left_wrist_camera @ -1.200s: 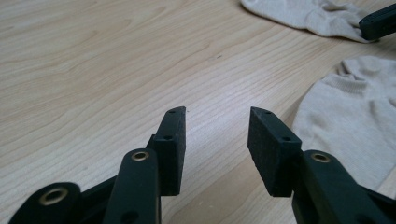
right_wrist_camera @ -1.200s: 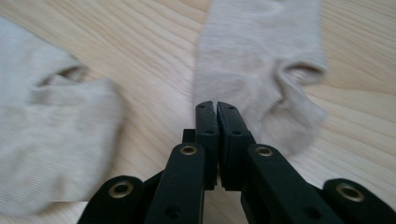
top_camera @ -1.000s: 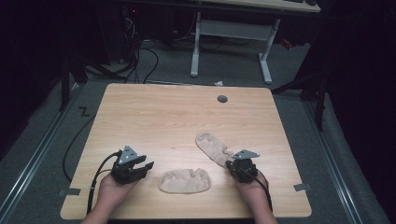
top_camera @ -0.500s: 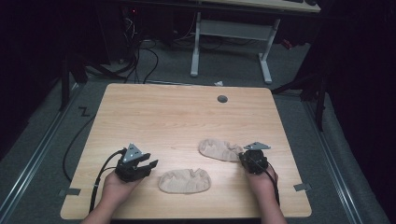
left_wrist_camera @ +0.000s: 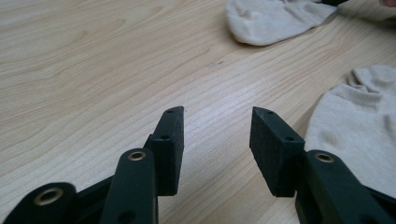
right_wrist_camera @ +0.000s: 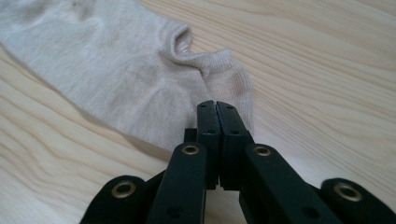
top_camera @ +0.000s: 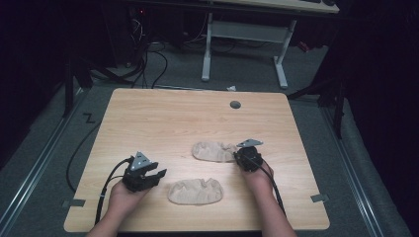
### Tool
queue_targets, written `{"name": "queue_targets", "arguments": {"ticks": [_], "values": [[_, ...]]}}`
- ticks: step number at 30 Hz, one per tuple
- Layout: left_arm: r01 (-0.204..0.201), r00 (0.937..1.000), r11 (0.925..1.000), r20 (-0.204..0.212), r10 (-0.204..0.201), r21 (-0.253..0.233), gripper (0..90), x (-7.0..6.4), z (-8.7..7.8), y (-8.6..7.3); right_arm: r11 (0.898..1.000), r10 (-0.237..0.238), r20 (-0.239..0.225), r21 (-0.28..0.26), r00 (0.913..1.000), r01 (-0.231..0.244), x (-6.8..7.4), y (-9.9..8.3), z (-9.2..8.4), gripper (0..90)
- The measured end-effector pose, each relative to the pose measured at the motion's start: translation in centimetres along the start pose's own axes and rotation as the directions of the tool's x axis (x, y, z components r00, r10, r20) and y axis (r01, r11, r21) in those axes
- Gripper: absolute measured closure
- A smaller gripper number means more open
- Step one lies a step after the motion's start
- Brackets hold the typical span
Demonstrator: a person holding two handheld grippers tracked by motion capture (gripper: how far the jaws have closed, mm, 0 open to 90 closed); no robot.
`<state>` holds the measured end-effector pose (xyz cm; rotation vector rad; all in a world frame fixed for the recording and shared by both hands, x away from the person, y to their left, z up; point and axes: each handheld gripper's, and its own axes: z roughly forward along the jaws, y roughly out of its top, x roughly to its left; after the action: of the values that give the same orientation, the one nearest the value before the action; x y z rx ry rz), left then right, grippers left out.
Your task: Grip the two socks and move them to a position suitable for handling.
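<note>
High view: a person seated at the near edge of a pale wooden tabletop [top_camera: 163,118] works two beige ankle socks with a hand-held gripper in each hand. Over the last second the right gripper [top_camera: 242,157] has dragged the farther sock [top_camera: 213,150] from a slanted lie to one roughly parallel with the near edge, and it now sits toward the right of the tabletop's middle, just beyond the nearer sock [top_camera: 195,191] and apart from it. That puts the pair in line, which looks like preparation for matching or stacking them. The left gripper [top_camera: 154,177] rests beside the nearer sock's left end, jaws apart, holding nothing; they have just been opening a little further.

Left gripper view: the left gripper [left_wrist_camera: 217,140] stands released over bare wood, with the nearer sock [left_wrist_camera: 359,135] just to its right, untouched, and the farther sock [left_wrist_camera: 275,18] up by the far side.

Right gripper view: the right gripper [right_wrist_camera: 218,112] is clenched, its jaws pressed together at the ribbed cuff of the farther sock [right_wrist_camera: 107,65]; the pinched fabric itself is hidden behind them, so the grasp is a judgement.

Surroundings: a dark room, grey floor [top_camera: 356,163], cables [top_camera: 148,59] trailing beyond the far edge, a white desk frame [top_camera: 242,44] behind, a round grommet [top_camera: 235,104] near the far edge.
</note>
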<state>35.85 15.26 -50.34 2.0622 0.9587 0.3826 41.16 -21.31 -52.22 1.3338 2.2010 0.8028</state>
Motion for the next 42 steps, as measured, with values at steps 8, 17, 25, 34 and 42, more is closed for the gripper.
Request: {"name": "queue_targets", "arguments": {"ticks": [8,17,25,34,42], "values": [[0.019,0.9989,0.9997,-0.042,-0.02,-0.018,55.0,0.8,2.7,1.3,0.999,-0.048,-0.036,0.004,0.9982,0.048,1.8,1.2,0.7,87.5],[0.073,0.9963,0.9973,-0.048,-0.072,0.012,52.3,0.9,8.5,4.7,0.996,0.061,-0.036,-0.068,0.9975,-0.064,-1.0,0.5,-0.9,75.9],[0.068,0.9956,0.9959,-0.068,-0.064,0.059,52.6,-0.4,11.7,6.0,0.991,0.128,-0.116,-0.024,0.9849,-0.132,-1.0,1.2,1.6,62.4],[0.022,0.9973,0.9992,-0.07,-0.02,0.032,79.3,-1.3,11.6,5.6,0.994,0.09,-0.112,-0.047,0.9897,-0.096,-0.2,1.0,1.7,71.3],[-0.01,0.9971,0.9996,-0.075,0.012,0.027,86.3,-1.6,11.3,5.3,0.998,0.044,-0.082,-0.042,0.9957,-0.048,0.9,0.8,1.0,77.1]]}}
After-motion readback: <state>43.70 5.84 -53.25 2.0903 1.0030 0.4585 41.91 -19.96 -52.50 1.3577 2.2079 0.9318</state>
